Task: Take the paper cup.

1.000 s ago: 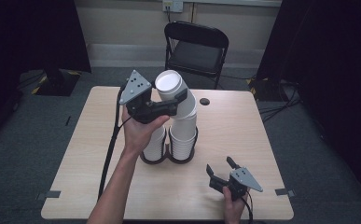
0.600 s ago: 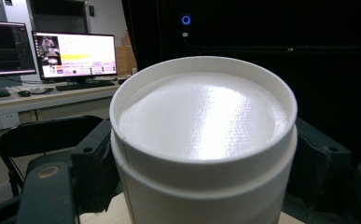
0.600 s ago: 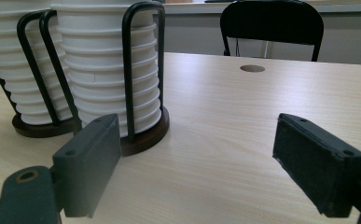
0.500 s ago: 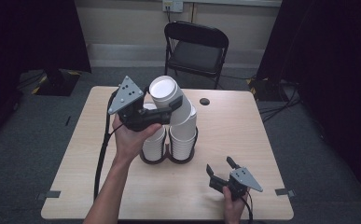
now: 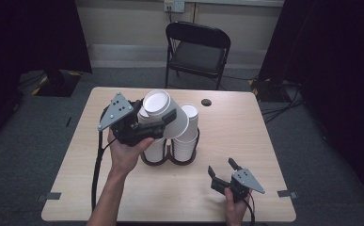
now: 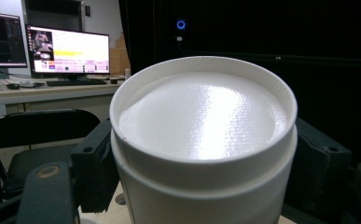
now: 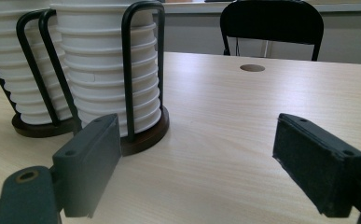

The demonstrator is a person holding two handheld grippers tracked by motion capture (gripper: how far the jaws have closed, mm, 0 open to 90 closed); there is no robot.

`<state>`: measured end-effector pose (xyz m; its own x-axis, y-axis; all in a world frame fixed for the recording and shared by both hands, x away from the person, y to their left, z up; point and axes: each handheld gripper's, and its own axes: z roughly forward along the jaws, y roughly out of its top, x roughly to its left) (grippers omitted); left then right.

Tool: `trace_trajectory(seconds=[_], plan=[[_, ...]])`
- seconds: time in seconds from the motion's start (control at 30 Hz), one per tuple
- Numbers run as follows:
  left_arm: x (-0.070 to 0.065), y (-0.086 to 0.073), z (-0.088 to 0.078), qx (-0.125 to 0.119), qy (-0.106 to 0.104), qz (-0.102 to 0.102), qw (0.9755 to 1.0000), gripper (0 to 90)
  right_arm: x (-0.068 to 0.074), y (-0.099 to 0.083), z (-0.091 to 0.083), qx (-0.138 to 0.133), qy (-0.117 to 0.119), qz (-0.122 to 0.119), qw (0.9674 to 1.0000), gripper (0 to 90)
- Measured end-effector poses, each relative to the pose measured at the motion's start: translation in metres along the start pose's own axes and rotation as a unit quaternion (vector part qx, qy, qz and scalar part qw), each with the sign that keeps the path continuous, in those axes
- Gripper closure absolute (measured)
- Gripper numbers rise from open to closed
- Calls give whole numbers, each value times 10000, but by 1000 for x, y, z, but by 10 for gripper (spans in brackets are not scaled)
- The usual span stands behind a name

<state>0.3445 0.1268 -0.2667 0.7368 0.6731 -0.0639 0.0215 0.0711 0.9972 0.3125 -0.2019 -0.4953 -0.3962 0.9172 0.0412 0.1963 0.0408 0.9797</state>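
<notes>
White cup held tilted over the cup rack

Nearest the person, the right gripper [image 5: 226, 170] sat low on the wooden table [image 5: 245, 136], jaws spread wide with nothing between them, just where it had been a second earlier. Beyond it, the left gripper [image 5: 163, 120] was clamped on a white paper cup [image 5: 158, 110], pads pressing its sides, the cup tipped above the black wire cup holder [image 5: 170, 157] and its two stacks of white cups [image 7: 106, 65]; since the earlier frames that hand had drifted leftward and slightly lower. No print showed on the cups. Farther off stood a black folding chair [image 5: 196, 49], and a lit monitor [image 6: 68, 51] whose text looked too blurred to read.
</notes>
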Motion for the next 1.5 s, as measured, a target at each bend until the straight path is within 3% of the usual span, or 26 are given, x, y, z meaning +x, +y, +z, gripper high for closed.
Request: trace_trajectory(seconds=[0.17, 0.5, 0.73, 0.8, 0.93, 1.27, 1.4, 1.5], plan=[[1, -10, -4, 132, 32, -90, 9999, 222, 0, 0, 0, -1, -8, -7, 10000, 146], [-6, -30, -14, 252, -141, -113, 9995, 222, 1, 0, 1, 43, -34, -50, 10000, 142], [-10, -52, -17, 499, -128, -328, 9981, 222, 4, 1, 3, 147, 3, -174, 9997, 130], [-12, -58, -17, 538, -108, -384, 9978, 222, 4, 1, 3, 85, 112, -153, 9998, 127], [-12, -71, -17, 579, -143, -506, 9969, 222, 11, 1, 4, 106, -5, -343, 9994, 129], [-13, -90, -18, 794, -113, -617, 9949, 222, 27, 1, 6, 125, 428, -488, 9978, 154], [-11, -98, -19, 929, -92, -607, 9938, 222, 40, 1, 9, 192, 768, -550, 9953, 169], [-10, -105, -21, 949, -93, -731, 9928, 222, 48, 2, 10, 193, 986, -604, 9931, 178]])
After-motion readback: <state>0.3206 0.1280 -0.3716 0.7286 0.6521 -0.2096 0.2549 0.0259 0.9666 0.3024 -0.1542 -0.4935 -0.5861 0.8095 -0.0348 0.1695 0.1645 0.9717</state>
